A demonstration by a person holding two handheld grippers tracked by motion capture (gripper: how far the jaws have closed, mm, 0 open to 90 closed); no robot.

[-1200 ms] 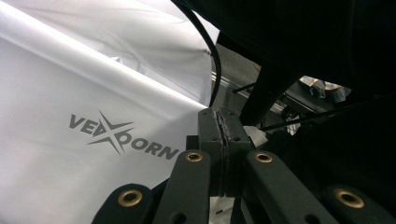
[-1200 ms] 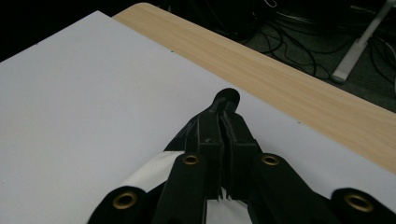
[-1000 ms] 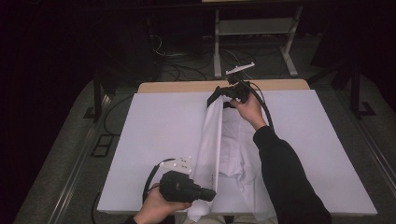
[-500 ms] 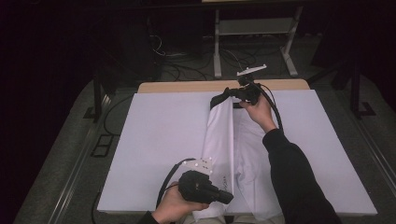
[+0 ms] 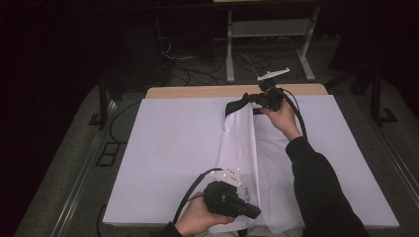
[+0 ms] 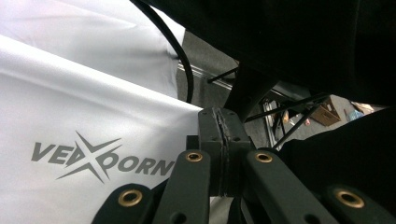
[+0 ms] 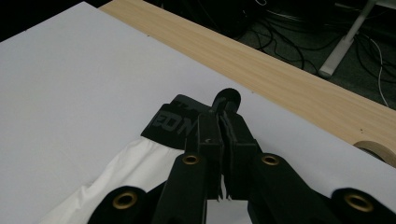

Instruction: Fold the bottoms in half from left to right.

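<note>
A pair of white fabric shorts with a black elastic waistband (image 5: 247,148) lay lengthwise on the white-covered table (image 5: 168,148), folded along their middle. The right claw (image 5: 234,104) was pressed together on the waistband (image 7: 175,119) at the far end, near the table's bare wooden edge (image 7: 289,84). The left claw (image 5: 254,213) was clamped on the hem at the near edge, beside the grey printed logo (image 6: 100,161). Holding both ends of the fold line likely kept the cloth taut and straight, so that one half could be laid squarely over the other without wrinkling or sliding off the table.
</note>
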